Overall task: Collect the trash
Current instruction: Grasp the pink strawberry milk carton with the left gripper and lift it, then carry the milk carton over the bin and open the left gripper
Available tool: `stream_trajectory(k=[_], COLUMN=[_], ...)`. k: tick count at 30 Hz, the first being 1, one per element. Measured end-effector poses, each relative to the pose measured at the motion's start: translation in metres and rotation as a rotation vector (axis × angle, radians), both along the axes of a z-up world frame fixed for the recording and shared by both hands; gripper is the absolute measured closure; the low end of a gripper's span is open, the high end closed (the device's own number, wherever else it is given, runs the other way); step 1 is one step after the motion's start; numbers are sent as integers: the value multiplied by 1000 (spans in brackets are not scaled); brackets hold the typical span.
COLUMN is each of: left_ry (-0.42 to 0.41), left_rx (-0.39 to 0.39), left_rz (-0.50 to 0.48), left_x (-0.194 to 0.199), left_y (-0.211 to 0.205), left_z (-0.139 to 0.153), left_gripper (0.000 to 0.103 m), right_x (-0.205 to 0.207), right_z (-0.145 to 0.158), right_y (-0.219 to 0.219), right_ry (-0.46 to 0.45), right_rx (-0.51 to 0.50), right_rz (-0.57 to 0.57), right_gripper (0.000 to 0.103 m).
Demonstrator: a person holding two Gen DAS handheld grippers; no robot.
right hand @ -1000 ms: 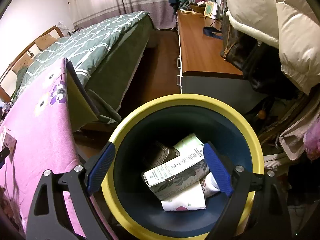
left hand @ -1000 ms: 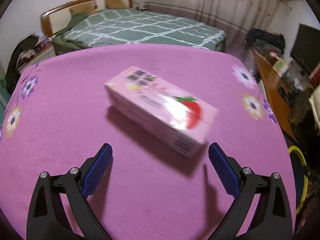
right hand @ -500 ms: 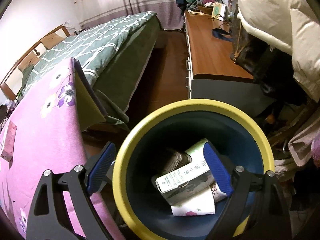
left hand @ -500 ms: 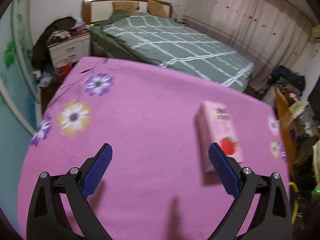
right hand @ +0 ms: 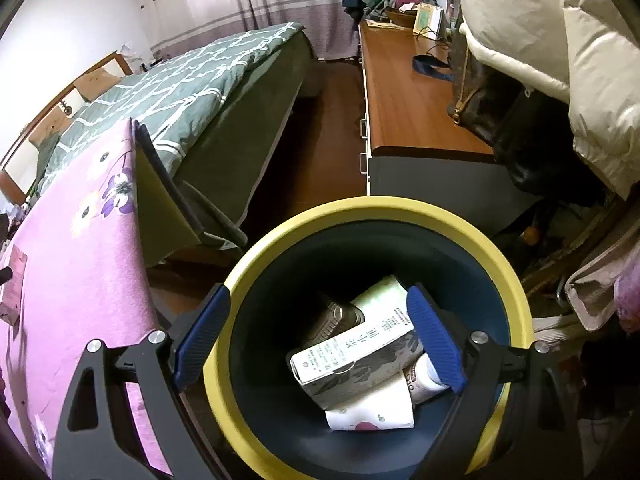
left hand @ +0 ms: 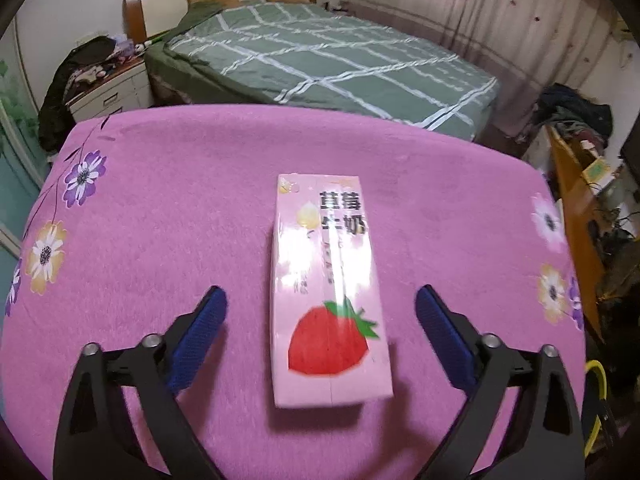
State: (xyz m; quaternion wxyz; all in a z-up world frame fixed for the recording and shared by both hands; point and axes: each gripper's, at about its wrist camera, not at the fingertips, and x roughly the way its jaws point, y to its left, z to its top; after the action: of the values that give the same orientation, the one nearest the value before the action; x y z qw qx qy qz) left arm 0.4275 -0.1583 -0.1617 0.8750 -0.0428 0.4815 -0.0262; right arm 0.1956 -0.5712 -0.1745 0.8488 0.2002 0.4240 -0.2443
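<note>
Pink strawberry milk carton [left hand: 326, 292] lies flat on the magenta flowered tablecloth [left hand: 160, 208], lengthwise between the spread jaws of the left gripper [left hand: 320, 316]. Neither blue pad touches it; its strawberry end sits nearest the jaws' base and its far end reaches beyond the fingertips. A green checked bed [left hand: 320, 60] stands farther ahead.

From the right wrist, the right gripper [right hand: 316, 334] hangs with jaws wide apart and nothing between them, directly above a yellow-rimmed bin [right hand: 400, 210]. Below the jaws, inside the bin, lie a grey-white carton [right hand: 352, 356], a paper cup [right hand: 368, 412] and a dark can [right hand: 336, 318]. The tablecloth's edge [right hand: 80, 264] lies left of the left jaw.
</note>
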Motion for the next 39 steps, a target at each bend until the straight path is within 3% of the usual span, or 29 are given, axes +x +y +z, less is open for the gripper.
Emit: stream_trajectory(k=[4,7,8,9,15,23,35,39], left_ry=[47,35,32,30,-38,-116,-46,-3], left_rx=[15,50,47,45,30,-1,0,-4], left_rz=[16,3,-2,-11,-91,-326,-697,-767], left_x=[13,15,15,14,-13,-78,-189,-212], left_y=[-2,-6,-7,-8,-31,-129,-312,-341], left_z=[-11,-13,-13,-11,12,50,25,11], left_gripper=[28,38,49,53,53,53,53,53], right_x=[-2,-5,-6,-7,-20,-59,-131,-146], right_z=[-2,-3,-3,-3,2,13,28,30], right_y=[-4,-7,-8,-9,-15,-33,-61,-66], right_ry=[-4,-4,-5,-6,-18,-41,-55,-49], right_rx=[11,18,20,21,6,-7,-19,-27], right_rz=[2,4,4,4,3,-19,-43,-58], right_gripper=[18,18,18,18,18,18,18,18])
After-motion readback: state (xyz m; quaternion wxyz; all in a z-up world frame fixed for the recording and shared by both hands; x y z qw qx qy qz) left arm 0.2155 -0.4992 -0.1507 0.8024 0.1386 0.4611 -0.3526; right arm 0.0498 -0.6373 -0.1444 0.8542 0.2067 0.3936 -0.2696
